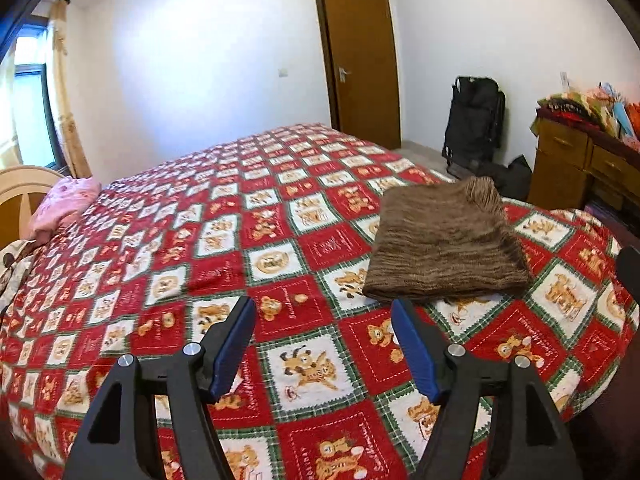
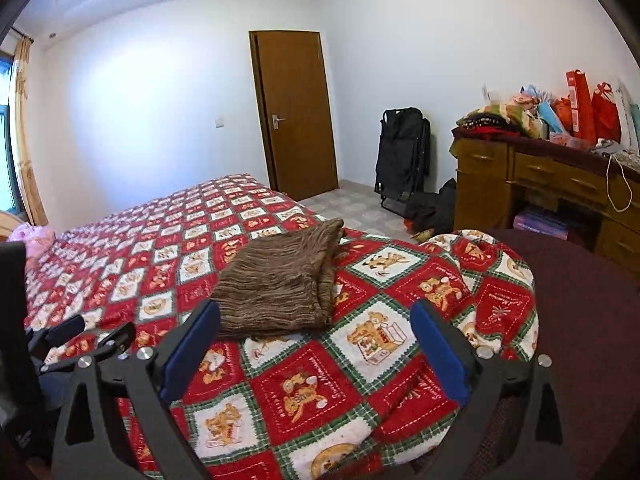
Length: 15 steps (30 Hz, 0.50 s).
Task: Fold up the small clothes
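Observation:
A brown ribbed knit garment lies folded into a flat rectangle on the red, white and green teddy-bear bedspread, near the bed's right corner. My left gripper hovers open just short of its near edge, nothing between the blue pads. In the right wrist view the same folded garment lies ahead and slightly left. My right gripper stands wide open in front of it, with only bedspread seen between its fingers. The left gripper's black body shows at that view's lower left.
A pink cloth lies by the headboard at the far left of the bed. Right of the bed stand a wooden dresser piled with bags and clothes, a black folded chair and a closed brown door. A dark maroon cover lies at right.

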### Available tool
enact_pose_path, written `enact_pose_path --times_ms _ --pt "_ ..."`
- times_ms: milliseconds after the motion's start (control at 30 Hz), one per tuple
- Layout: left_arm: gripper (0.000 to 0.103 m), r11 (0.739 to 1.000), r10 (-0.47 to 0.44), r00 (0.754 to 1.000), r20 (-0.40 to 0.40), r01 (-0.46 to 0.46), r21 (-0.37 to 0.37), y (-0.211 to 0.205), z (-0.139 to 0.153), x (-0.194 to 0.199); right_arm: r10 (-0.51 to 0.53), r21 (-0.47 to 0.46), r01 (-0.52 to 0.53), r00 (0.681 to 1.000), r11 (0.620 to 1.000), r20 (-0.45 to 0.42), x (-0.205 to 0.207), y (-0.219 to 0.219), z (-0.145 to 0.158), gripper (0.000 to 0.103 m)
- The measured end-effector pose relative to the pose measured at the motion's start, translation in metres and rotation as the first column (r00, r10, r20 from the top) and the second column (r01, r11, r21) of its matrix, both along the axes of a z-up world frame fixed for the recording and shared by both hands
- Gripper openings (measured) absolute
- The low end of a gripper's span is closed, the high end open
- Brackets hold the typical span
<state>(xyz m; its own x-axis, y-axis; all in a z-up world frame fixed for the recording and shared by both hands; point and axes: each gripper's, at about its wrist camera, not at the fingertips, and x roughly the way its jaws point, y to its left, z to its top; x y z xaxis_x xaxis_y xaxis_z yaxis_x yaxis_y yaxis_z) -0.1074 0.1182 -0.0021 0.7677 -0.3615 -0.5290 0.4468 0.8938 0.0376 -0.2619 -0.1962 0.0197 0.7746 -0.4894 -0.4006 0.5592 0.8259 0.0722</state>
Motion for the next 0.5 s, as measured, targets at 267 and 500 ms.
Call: enact_pose_path --times_ms 267,500 --pt "0.077 0.997 -0.005 0.997 0.071 0.01 -0.072 0.016 0.024 -0.022 -0.009 -0.085 0.016 0.997 0.996 0.082 -0.014 0.016 0.018 0.103" --pt "0.077 0.996 -0.014 0.993 0.119 0.024 -0.08 0.014 0.035 -0.033 -0.031 -0.115 0.045 0.992 0.992 0.119 -0.019 0.014 0.025 0.103"
